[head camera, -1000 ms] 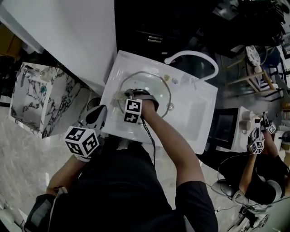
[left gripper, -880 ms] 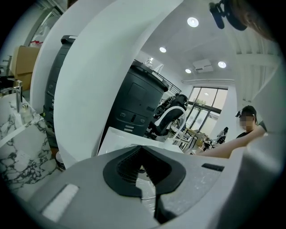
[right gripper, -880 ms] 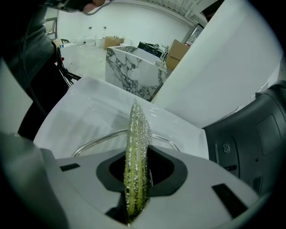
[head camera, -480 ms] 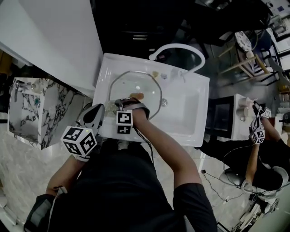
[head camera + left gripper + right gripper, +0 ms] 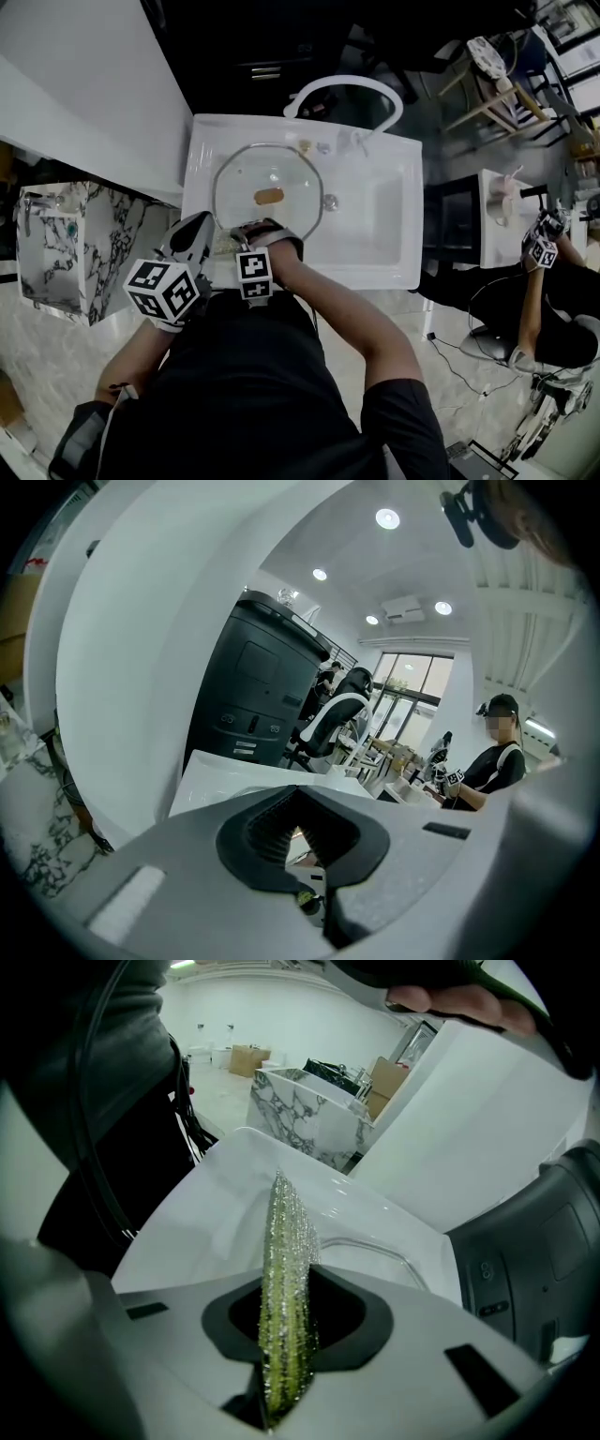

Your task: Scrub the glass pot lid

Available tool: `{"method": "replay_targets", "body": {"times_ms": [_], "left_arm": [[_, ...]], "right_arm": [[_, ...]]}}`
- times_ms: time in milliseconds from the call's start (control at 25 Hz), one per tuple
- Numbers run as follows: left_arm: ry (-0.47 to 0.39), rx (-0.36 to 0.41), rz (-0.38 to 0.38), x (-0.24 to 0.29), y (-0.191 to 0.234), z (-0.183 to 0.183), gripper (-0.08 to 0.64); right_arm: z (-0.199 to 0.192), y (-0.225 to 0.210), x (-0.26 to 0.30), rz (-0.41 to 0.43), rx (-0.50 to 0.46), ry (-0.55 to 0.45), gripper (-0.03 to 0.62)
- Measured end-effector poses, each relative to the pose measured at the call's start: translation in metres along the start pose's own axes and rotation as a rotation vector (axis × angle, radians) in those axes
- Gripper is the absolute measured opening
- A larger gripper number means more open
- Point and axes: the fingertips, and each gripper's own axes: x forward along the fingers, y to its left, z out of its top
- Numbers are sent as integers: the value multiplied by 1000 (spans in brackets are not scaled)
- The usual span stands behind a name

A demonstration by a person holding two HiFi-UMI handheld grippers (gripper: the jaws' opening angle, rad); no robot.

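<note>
The glass pot lid (image 5: 270, 192) lies flat in the left part of the white sink (image 5: 394, 234), its orange-brown knob (image 5: 269, 196) uncovered. My right gripper (image 5: 234, 236) sits at the sink's near-left rim, just off the lid's near edge, and is shut on a green glittery scrub sponge (image 5: 286, 1269). The sponge stands on edge between the jaws, with the lid's rim (image 5: 375, 1246) beyond it. Beside it, my left gripper (image 5: 199, 228) hovers over the sink's left front corner, away from the lid. In the left gripper view its jaws (image 5: 302, 841) look shut with nothing clearly between them.
A white arched faucet (image 5: 347, 89) stands behind the sink, and the drain (image 5: 330, 202) is right of the lid. A white counter (image 5: 84, 84) and a marble-patterned cabinet (image 5: 56, 244) are to the left. Another person (image 5: 553, 309) works at a table far right.
My right gripper with the sponge has drawn back off the lid toward the sink's near-left rim, uncovering the knob. The left gripper has stayed by the sink's left front corner.
</note>
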Motion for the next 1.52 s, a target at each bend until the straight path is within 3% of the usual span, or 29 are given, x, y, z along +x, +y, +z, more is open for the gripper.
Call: {"method": "replay_targets", "body": {"times_ms": [520, 720, 1000, 1240, 1400, 1520], "left_arm": [[7, -3, -10, 3, -3, -4, 0], [4, -5, -4, 1, -5, -5, 0], [-1, -11, 4, -3, -9, -7, 0], [-12, -21, 23, -8, -5, -7, 0], [-15, -27, 36, -11, -2, -7, 0], [-20, -28, 38, -11, -3, -6, 0]], "right_arm": [[1, 38, -7, 110, 224, -55, 66], [5, 50, -9, 183, 362, -92, 66], [3, 38, -20, 181, 604, -208, 66], [-9, -3, -55, 77, 843, -349, 66], [-24, -51, -102, -63, 1021, -447, 66], [-36, -77, -139, -180, 1083, -514, 66]]}}
